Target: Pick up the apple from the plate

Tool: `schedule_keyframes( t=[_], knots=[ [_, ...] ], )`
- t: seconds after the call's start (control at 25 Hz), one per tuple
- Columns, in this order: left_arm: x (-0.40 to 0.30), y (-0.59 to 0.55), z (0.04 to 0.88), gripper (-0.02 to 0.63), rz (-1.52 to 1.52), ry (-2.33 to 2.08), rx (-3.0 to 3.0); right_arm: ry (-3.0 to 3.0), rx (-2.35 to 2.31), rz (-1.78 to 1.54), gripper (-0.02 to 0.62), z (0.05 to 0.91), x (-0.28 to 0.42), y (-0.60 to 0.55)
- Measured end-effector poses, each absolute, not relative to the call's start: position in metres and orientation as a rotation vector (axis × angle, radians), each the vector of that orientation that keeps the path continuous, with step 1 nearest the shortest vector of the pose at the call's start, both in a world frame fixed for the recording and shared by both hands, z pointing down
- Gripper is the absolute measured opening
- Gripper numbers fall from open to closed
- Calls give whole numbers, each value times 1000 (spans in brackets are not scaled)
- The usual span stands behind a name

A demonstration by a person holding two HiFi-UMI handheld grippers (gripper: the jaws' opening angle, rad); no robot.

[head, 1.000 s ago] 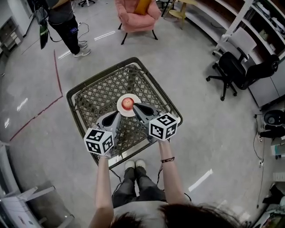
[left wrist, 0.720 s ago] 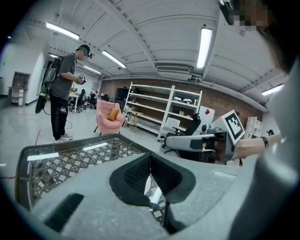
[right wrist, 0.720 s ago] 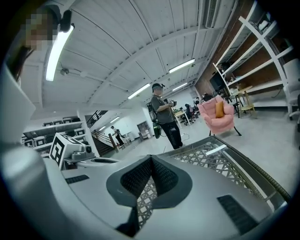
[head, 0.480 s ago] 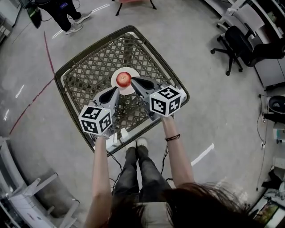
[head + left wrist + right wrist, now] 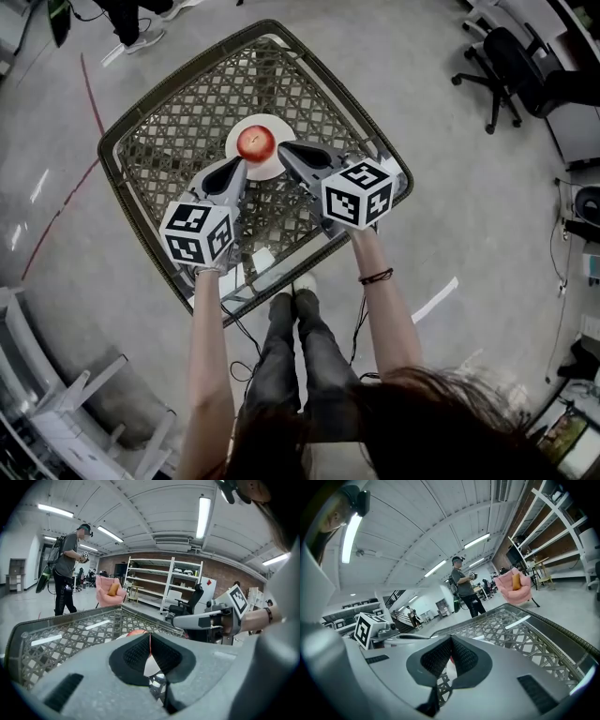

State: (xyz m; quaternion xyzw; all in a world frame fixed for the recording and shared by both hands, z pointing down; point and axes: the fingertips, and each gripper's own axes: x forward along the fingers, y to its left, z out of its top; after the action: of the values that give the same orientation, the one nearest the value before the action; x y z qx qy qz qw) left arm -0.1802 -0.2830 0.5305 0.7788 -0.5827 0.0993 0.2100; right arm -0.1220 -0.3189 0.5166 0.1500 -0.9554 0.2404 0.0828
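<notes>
Two hand-held grippers reach over a square dark metal lattice surface (image 5: pixel 178 131). At the 7 o'clock side of a round white plate (image 5: pixel 234 131), the left gripper (image 5: pixel 238 169) is clenched, its black pads (image 5: pixel 136 656) pressed together with nothing between them, its tip at the plate's rim. A red apple (image 5: pixel 255 143) sits in the middle of that plate, apart from both grippers. At the apple's 4 o'clock, the right gripper (image 5: pixel 285 150) is likewise clenched and empty. A black office chair (image 5: pixel 511 61) stands on the grey floor (image 5: pixel 450 187) at the surface's 2 o'clock.
</notes>
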Motion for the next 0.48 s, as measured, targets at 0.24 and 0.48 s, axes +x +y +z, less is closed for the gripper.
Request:
schedule_keyframes(
  t=[0.24,0.48],
  knots=[
    [-185,-290,545,20,307,-1619,2179,-2853,454,730,9,530,-121,-326],
    [-186,-297,560,114,305,-1603,2187,-2855,463,727,9,544,-119,-331]
  ],
)
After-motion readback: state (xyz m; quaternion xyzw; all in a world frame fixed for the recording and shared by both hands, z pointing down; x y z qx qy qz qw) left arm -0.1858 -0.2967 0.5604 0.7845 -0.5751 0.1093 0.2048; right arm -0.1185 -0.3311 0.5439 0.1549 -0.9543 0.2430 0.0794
